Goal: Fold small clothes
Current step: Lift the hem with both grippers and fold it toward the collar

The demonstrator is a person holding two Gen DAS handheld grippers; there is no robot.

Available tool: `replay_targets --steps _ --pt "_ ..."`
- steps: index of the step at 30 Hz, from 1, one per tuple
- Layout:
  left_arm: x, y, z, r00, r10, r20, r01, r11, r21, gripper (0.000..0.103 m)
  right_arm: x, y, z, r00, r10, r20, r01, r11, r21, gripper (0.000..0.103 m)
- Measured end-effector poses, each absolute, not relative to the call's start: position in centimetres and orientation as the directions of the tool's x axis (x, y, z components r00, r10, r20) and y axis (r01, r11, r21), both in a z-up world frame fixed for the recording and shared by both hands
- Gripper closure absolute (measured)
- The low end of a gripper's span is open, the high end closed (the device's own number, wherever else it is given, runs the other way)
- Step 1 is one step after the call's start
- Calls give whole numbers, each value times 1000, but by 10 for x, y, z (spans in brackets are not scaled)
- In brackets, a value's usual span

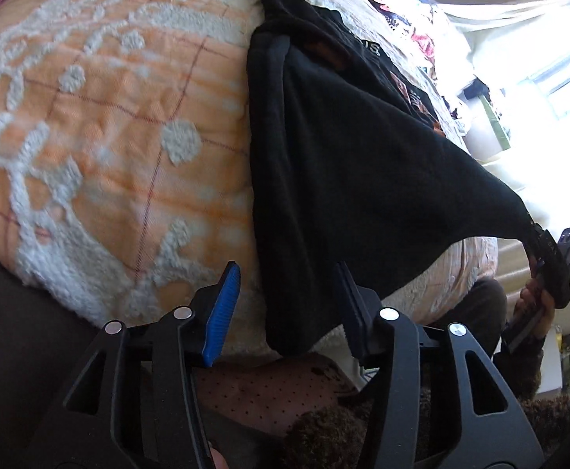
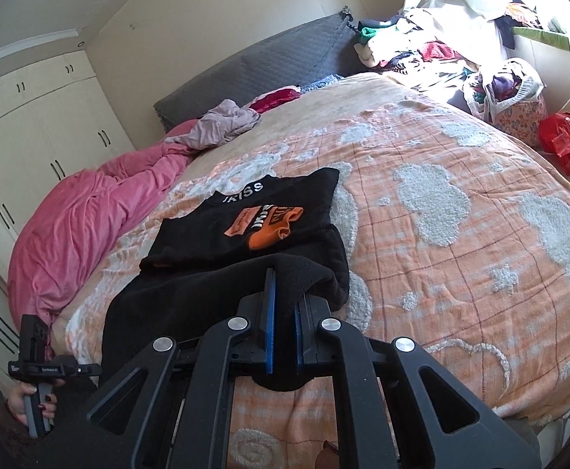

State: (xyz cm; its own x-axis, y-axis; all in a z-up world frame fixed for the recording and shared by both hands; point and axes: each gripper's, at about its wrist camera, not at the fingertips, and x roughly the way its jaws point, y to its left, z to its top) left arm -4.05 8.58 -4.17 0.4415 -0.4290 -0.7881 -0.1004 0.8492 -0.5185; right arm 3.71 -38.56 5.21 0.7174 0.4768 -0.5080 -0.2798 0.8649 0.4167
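A small black sweater (image 2: 246,219) with white letters and an orange patch lies on the orange and white bedspread (image 2: 461,258). My right gripper (image 2: 283,324) is shut on the sweater's bottom hem and lifts that corner off the bed. In the left wrist view the sweater (image 1: 347,179) stretches from the bed to the right gripper (image 1: 539,242) at the far right. My left gripper (image 1: 289,308) is open, with the other hanging corner of the hem between its fingers, not clamped.
A pink quilt (image 2: 89,215) and a grey headboard (image 2: 261,66) are at the far side. Piles of clothes (image 2: 422,51), a bag (image 2: 515,93) and a red bag (image 2: 566,140) stand by the window. White wardrobes (image 2: 31,125) line the left wall.
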Motion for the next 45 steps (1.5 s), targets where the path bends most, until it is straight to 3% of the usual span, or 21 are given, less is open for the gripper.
replay_targets --steps 2,8,9,10,11,17,24,35,45 --pt "-41 85 -48 426 -436 -792 -118 842 -527 49 35 -386 51 715 478 -510 -279 864 418 97" --pt "-42 72 -53 405 -446 -798 -111 843 -527 50 34 -387 48 712 479 -513 -275 863 424 97" --pt "-41 70 -52 405 -433 -805 -112 851 -513 61 35 -387 48 712 479 -513 -274 863 425 97" --pt "-39 68 -51 407 -418 -812 -110 860 -498 87 35 -387 48 712 479 -513 -275 863 424 97" --pt "-38 66 -51 408 -422 -810 -103 860 -500 97 35 -387 48 712 479 -513 -276 863 424 97" --pt "-29 71 -29 463 -461 -757 -58 837 -545 101 37 -388 52 714 483 -507 -289 863 415 97" --pt "-8 95 31 623 -411 -666 -15 845 -535 101 48 -384 62 721 481 -498 -311 868 388 97" --pt "34 134 82 768 -348 -537 -30 819 -573 101 78 -374 88 734 502 -457 -359 858 367 97" --pt "91 142 96 798 -316 -513 -42 820 -571 101 131 -363 101 735 511 -445 -346 848 401 97"
